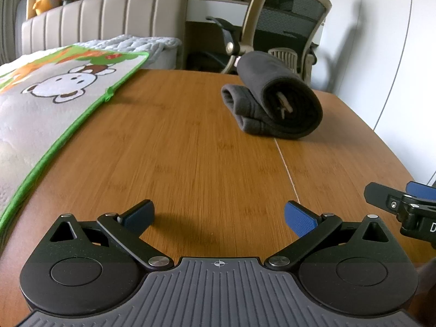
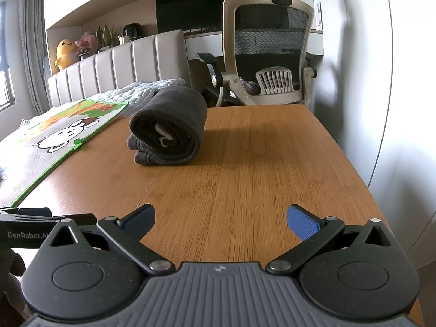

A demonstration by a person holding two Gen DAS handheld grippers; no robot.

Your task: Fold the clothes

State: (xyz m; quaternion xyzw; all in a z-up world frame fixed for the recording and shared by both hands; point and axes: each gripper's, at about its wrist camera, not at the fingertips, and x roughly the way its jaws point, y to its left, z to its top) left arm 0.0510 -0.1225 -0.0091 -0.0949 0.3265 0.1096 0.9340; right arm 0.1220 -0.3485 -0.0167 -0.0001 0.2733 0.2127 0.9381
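Garment (image 2: 167, 129) beyond gripper (image 2: 220, 219) (apart)

Bare table (image 2: 245, 163) ahead; rolled garment (image 2: 169, 128) far-left

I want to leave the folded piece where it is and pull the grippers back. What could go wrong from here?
The dark garment is a loose roll with an open end and something pale poking out; it may slump or unroll by itself. It lies near the mat, so moving the mat could nudge it. Both the left gripper and the right gripper are open, empty and close together, so they could bump as they withdraw.
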